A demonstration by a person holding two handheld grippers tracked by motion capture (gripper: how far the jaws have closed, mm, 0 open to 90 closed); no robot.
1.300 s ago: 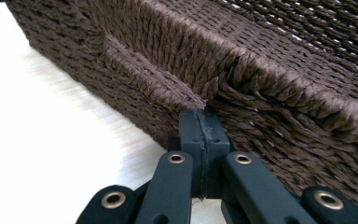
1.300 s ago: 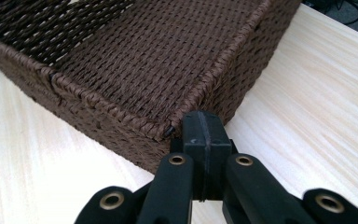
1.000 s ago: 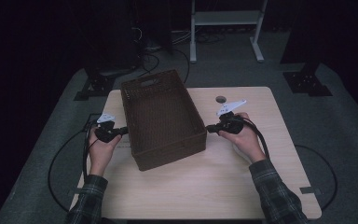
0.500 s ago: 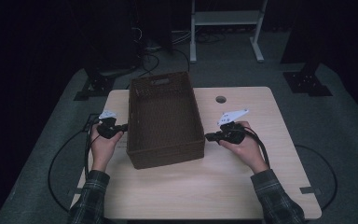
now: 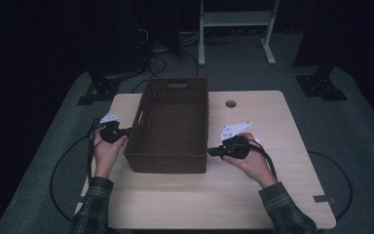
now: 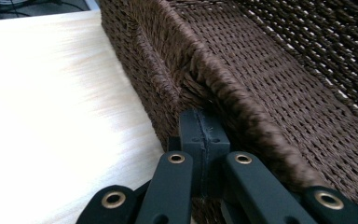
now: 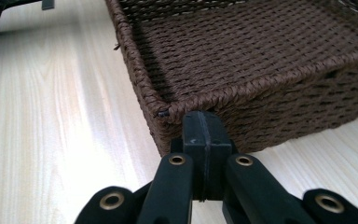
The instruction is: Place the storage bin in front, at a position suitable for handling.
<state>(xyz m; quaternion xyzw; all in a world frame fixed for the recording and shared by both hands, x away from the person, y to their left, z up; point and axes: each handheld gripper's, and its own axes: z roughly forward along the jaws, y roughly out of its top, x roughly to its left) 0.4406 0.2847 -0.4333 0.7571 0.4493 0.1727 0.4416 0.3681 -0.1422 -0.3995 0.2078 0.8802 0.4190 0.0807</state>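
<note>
One brown wicker basket (image 5: 170, 127), rectangular, sitting flat on the tabletop (image 5: 253, 195), left of centre. Long axis running away from the person toward the far edge, nearly square to the tabletop edges. Opening facing up, nothing visible inside. Handle slot cut in the far short wall.

Two grippers, one per hand. Left gripper (image 5: 124, 131) at the basket's left long wall, near the front corner; in the left gripper view, jaws closed pad to pad, tip (image 6: 204, 133) right against the woven rim just outside the wall. Nothing clamped between them. Right gripper (image 5: 211, 151) at the front right corner; in the right gripper view, jaws likewise closed together, tip (image 7: 203, 128) touching or just short of the corner weave, can't tell which. Gripping nothing.

Two hands, two plaid sleeves entering from the near edge. One cable trailing from each gripper, looping over the floor on either side.

Tabletop: pale wood laminate, rounded corners, one round grommet hole (image 5: 231, 104) near the far edge. Grey carpet floor below. Room dark; white metal stand (image 5: 233, 29) behind the table, black stand bases left and right of it.
</note>
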